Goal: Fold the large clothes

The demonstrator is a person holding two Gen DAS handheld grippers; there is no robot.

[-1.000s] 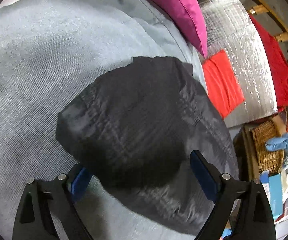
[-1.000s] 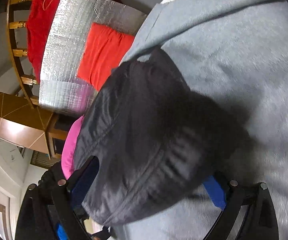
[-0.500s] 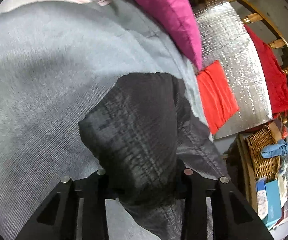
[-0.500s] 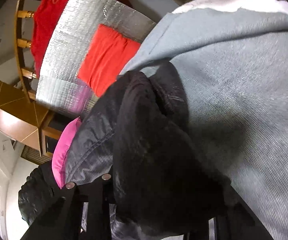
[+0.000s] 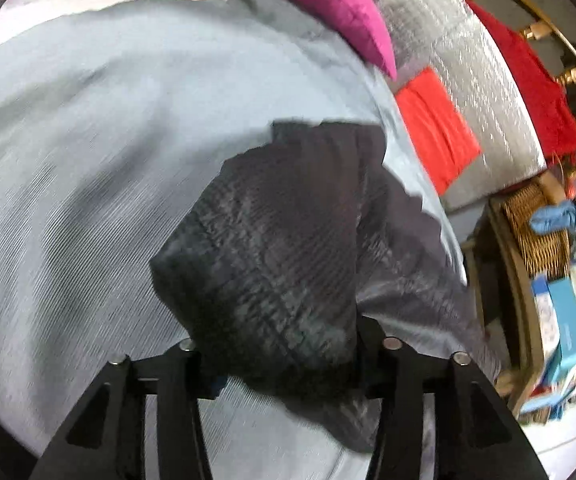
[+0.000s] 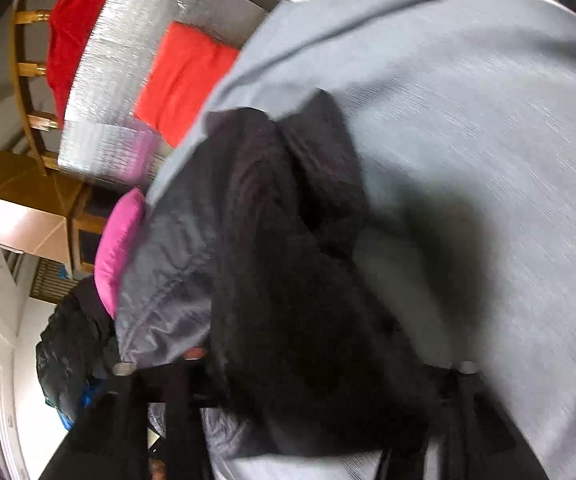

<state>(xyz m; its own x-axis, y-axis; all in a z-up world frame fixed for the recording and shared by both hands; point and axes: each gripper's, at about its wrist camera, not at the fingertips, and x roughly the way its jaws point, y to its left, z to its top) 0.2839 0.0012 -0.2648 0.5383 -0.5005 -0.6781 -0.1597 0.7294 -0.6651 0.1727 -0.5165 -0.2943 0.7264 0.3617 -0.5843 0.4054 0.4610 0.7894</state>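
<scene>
On my left wrist feed, the left gripper (image 5: 276, 356) has its two fingers drawn in close on a bunched fold of the black jacket (image 5: 288, 248), so it is holding the garment. The cloth rises straight ahead of the gripper, covers the finger ends, and spills off to its right in a greyer, shinier layer. Under and to the left of the gripper I see the grey bedspread (image 5: 108, 152), blurred. Ahead and to the right lie a pink cushion (image 5: 336, 4), a folded red cloth (image 5: 436, 128) on a silver mat (image 5: 476, 76), and further right a wicker basket (image 5: 536, 236).

On my right wrist feed, the right gripper (image 6: 328, 376) is almost wholly buried in the same black jacket (image 6: 288, 280). The fabric drapes over both fingers, and the frame is blurred; the cloth bunches from between them, so I read it as clamped on the jacket. The garment lies directly ahead of this gripper and reaches up and left, its grey lining (image 6: 168, 280) showing on the left. The bedspread (image 6: 468, 120) fills the space ahead and to the right; the cushion (image 6: 118, 248) sits to the left.
</scene>
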